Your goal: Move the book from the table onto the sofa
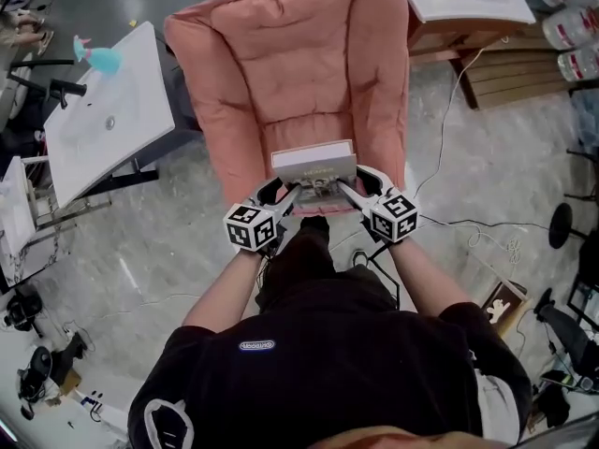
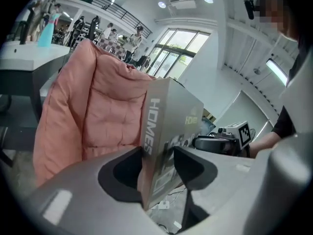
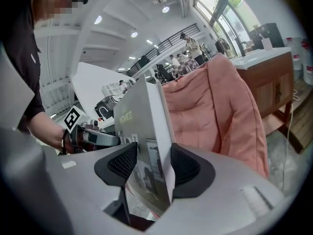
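Observation:
The book [image 1: 314, 165], grey with a pale cover and "HOMES" on its spine, hangs flat over the front of the pink sofa's seat [image 1: 281, 73]. My left gripper [image 1: 292, 195] is shut on its near left corner and my right gripper [image 1: 343, 191] on its near right corner. In the left gripper view the book [image 2: 164, 141] stands edge-on between the dark pads, with the sofa [image 2: 93, 111] behind it. From the right gripper view the book [image 3: 146, 146] is pinched the same way, sofa [image 3: 215, 111] behind. The book's underside is hidden.
A white table [image 1: 108, 120] with a teal bottle [image 1: 101, 59] stands left of the sofa. A wooden desk [image 1: 468, 12] sits at the back right. Cables [image 1: 468, 232] trail over the grey floor to the right. Stands and gear crowd both edges.

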`<state>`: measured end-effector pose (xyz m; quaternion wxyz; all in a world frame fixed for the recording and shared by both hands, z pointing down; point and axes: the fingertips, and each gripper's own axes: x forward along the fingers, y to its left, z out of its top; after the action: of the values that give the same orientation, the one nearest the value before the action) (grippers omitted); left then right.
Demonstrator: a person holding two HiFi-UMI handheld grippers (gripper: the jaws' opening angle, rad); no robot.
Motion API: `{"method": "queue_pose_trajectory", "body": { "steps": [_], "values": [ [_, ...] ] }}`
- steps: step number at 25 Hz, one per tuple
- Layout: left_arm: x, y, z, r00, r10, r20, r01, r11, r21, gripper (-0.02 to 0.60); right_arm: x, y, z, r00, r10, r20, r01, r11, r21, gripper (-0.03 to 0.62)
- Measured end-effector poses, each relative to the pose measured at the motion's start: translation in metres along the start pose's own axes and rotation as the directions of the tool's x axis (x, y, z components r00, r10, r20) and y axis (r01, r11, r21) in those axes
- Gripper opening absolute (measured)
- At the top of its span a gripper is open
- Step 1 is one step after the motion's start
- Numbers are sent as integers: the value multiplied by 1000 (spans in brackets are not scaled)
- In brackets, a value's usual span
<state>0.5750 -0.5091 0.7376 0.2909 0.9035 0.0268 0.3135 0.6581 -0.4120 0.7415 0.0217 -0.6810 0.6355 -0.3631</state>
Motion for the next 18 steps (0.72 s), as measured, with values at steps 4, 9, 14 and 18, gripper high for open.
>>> {"method": "queue_pose_trajectory", "body": {
  "steps": [4, 9, 14, 18],
  "values": [
    [22, 37, -23, 998, -7, -65, 3, 998, -59, 198, 33, -19, -25, 998, -5, -62, 7, 999, 34, 247],
    [54, 82, -53, 989, -20, -150, 2, 993, -122, 199, 74, -45, -62, 988, -13, -151, 23, 998, 61, 252],
    [88, 122, -72, 978, -28, -207, 1, 992, -130, 199, 110, -74, -88, 978, -26, -208, 43, 996, 79, 258],
    [112, 144, -83, 972, -36, -234, 3, 990, -141, 199, 130, -94, -107, 971, -43, -236, 69, 992, 102, 262]
  ]
}}
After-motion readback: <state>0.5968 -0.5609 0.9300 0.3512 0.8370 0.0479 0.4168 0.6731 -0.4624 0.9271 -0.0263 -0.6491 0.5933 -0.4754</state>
